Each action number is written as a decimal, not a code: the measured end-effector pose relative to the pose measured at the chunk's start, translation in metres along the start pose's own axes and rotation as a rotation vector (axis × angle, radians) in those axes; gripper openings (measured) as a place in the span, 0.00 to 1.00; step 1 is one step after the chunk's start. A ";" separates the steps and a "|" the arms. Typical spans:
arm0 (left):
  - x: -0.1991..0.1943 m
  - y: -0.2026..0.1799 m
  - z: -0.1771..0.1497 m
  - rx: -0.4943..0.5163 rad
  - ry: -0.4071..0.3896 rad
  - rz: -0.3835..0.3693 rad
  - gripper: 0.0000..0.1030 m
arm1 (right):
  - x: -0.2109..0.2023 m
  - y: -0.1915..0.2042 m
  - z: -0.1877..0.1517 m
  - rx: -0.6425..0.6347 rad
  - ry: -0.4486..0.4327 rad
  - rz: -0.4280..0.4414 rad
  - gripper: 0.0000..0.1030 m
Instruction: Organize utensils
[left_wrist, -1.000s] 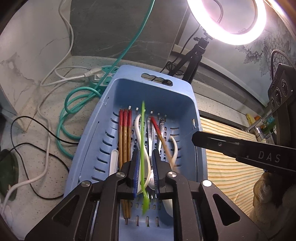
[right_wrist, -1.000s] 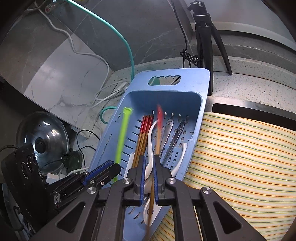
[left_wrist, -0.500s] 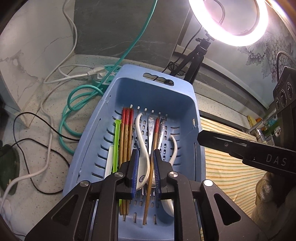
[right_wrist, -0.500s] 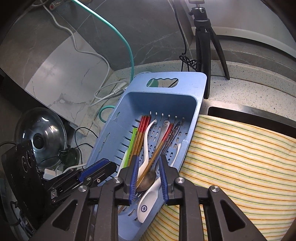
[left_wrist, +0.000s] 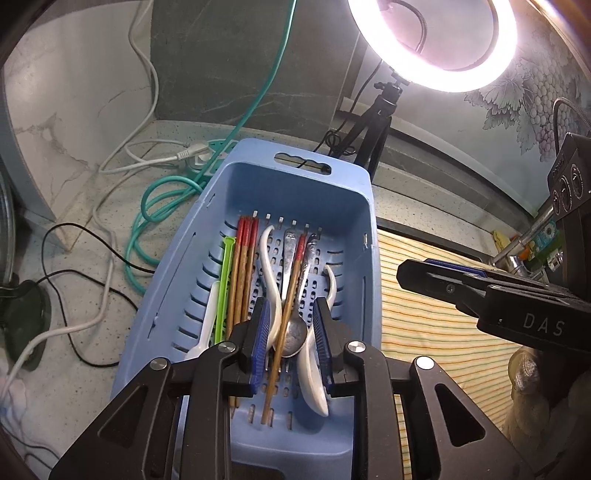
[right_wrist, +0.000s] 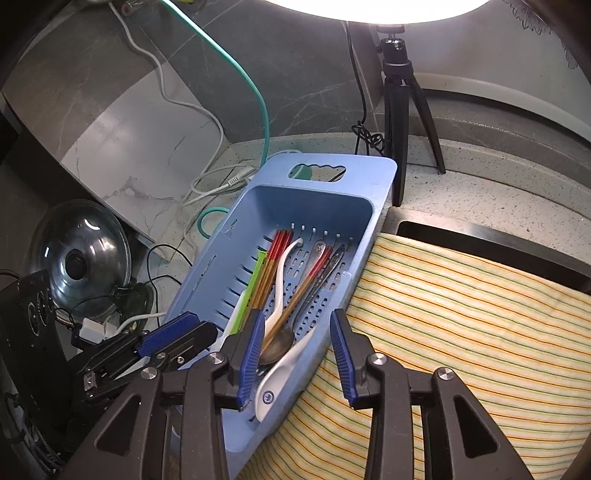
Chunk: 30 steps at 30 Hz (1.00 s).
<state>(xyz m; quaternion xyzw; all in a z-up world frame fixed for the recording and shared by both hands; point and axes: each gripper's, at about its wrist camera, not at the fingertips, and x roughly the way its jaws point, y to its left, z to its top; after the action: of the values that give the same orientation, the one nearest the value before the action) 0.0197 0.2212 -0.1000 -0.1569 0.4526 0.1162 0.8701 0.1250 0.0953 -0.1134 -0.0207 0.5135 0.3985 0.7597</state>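
A blue slotted basket holds the utensils. In it lie a green stick, a bundle of red-tipped chopsticks, a single red-tipped chopstick, white spoons and a metal spoon. My left gripper hovers over the basket's near end, jaws opening, nothing pressed between the pads. My right gripper hangs over the basket's right rim, jaws opening too, gripping nothing.
A striped cloth covers the sink to the right of the basket. A ring light on a tripod stands behind it. Cables and a teal hose lie on the counter at left, near a glass pot lid.
The green stick left my left gripper and the red-tipped chopstick left my right; both now lie in the basket. Both jaws have spread and both grippers have drawn back a little.
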 end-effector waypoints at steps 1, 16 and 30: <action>-0.002 -0.002 -0.001 0.000 -0.002 0.002 0.22 | -0.003 -0.001 -0.001 -0.008 -0.004 -0.005 0.34; -0.048 -0.034 -0.022 -0.024 -0.054 0.054 0.55 | -0.062 -0.010 -0.022 -0.184 -0.117 -0.080 0.63; -0.093 -0.061 -0.037 -0.019 -0.117 0.080 0.65 | -0.112 -0.023 -0.045 -0.187 -0.186 -0.069 0.69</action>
<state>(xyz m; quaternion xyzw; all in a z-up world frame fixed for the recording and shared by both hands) -0.0401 0.1454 -0.0332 -0.1399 0.4057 0.1641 0.8882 0.0878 -0.0056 -0.0536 -0.0721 0.4006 0.4184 0.8119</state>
